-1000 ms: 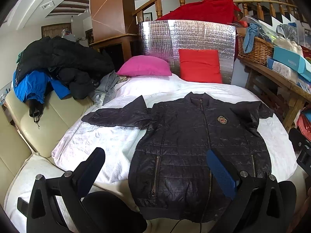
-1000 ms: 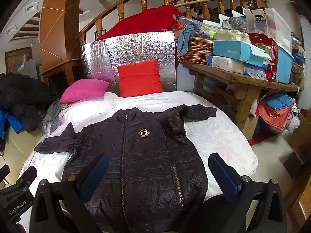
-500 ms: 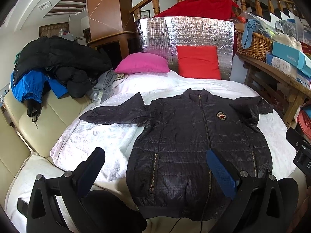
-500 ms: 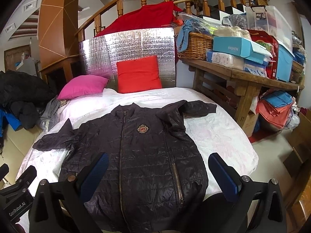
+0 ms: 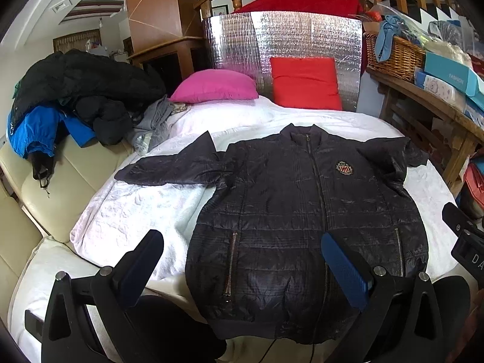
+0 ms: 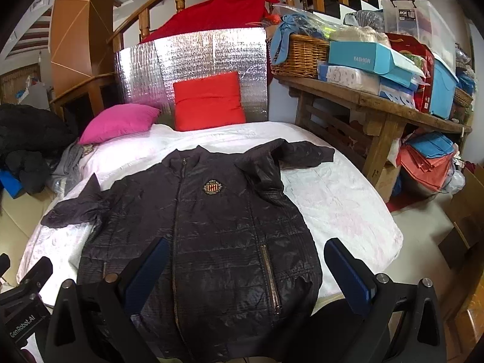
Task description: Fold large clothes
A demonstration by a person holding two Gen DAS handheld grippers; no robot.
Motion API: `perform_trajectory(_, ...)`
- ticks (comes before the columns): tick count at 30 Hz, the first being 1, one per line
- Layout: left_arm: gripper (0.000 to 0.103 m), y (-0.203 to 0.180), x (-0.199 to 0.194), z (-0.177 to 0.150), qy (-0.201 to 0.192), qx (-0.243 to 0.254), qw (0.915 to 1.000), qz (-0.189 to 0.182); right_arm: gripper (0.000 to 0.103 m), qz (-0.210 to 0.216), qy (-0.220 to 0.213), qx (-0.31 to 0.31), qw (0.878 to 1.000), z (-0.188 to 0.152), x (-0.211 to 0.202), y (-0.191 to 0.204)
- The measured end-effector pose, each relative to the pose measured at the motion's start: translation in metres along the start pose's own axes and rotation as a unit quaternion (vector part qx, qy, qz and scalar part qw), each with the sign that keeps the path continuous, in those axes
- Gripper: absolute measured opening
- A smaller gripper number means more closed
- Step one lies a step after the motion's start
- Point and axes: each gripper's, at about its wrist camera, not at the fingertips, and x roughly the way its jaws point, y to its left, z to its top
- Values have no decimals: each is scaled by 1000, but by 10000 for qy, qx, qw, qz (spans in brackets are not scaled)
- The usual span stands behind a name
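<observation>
A black quilted jacket (image 5: 305, 211) with a crest badge lies flat, front up and zipped, on a white-covered bed (image 5: 145, 208). It also shows in the right wrist view (image 6: 211, 236). Its left sleeve (image 5: 169, 166) is spread out to the side; its right sleeve (image 6: 299, 154) is bunched near the shoulder. My left gripper (image 5: 242, 251) is open and empty above the jacket's hem. My right gripper (image 6: 245, 260) is open and empty above the lower right part of the jacket.
A pink pillow (image 5: 214, 87) and a red pillow (image 5: 305, 83) lean at the bed's head against a silver foil panel (image 5: 284, 39). A pile of dark and blue clothes (image 5: 69, 96) lies on a cream sofa at left. A cluttered wooden table (image 6: 372, 103) stands right.
Both grippers have shifted slightly, so the jacket sits a little lower and nearer in view. Nothing was grasped and the jacket has not moved.
</observation>
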Motion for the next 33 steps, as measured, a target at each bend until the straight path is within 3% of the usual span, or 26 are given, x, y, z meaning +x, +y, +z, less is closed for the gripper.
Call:
perform_trajectory(15, 103, -5, 55, 27, 229, 86, 9996, 159, 103, -169, 249, -325, 9990, 15, 61, 21)
perform_trajectory(21, 103, -3, 121, 67, 251, -12, 9991, 332, 103, -135, 313, -349, 9988, 38, 111, 14)
perform_trajectory(25, 103, -1, 196, 95, 502, -297, 9980, 262, 103, -80, 484, 284, 9984, 74, 172, -40)
perform_trajectory(28, 103, -4, 245, 102, 813, -414, 9956, 224, 103, 63, 666, 1192, 9906, 100, 224, -100)
perform_trajectory(30, 103, -3, 267, 98, 850, -498, 9948, 243, 103, 407, 839, 1971, 9759, 109, 256, -142)
perform_trajectory(33, 103, -17, 286, 89, 1125, -548, 9921, 95, 103, 1074, 867, 3075, 9415, 112, 300, -200)
